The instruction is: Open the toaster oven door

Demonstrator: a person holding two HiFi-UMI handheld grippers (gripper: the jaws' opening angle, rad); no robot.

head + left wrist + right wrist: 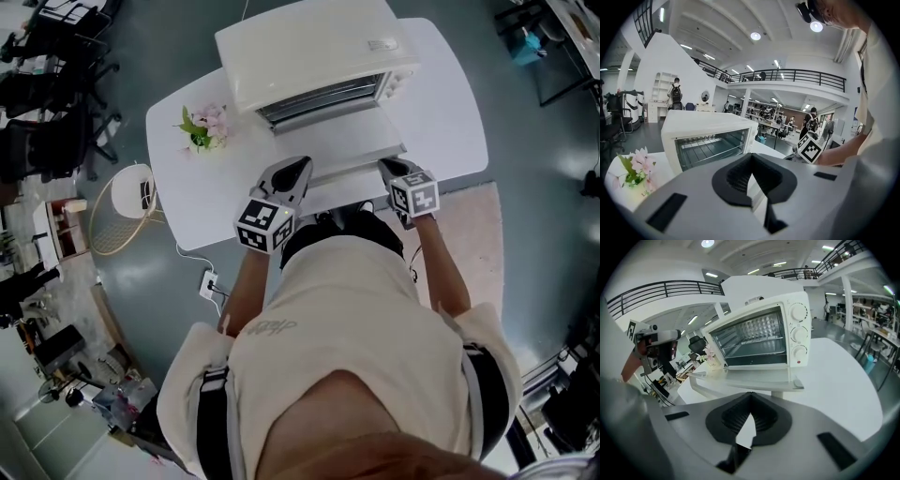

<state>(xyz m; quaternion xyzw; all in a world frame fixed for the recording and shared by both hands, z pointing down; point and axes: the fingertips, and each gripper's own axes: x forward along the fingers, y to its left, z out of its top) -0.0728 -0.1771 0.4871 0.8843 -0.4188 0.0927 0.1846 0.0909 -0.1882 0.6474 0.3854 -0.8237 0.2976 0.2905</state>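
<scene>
A cream toaster oven (309, 52) stands at the back of the white table (187, 187). Its door (337, 141) hangs open, lying flat toward me, and the wire rack inside shows. My left gripper (298, 169) is at the door's front left corner and my right gripper (386, 167) at its front right corner. Both are shut and hold nothing. In the left gripper view the oven (708, 140) sits beyond my left gripper (751, 157). The right gripper view has the open door (750, 378) just ahead of my right gripper (750, 397), below the oven (759, 333).
A small pot of pink flowers (204, 127) stands on the table left of the oven. A wire waste basket (127, 206) is on the floor by the table's left end. Three knobs (798, 333) line the oven's right side.
</scene>
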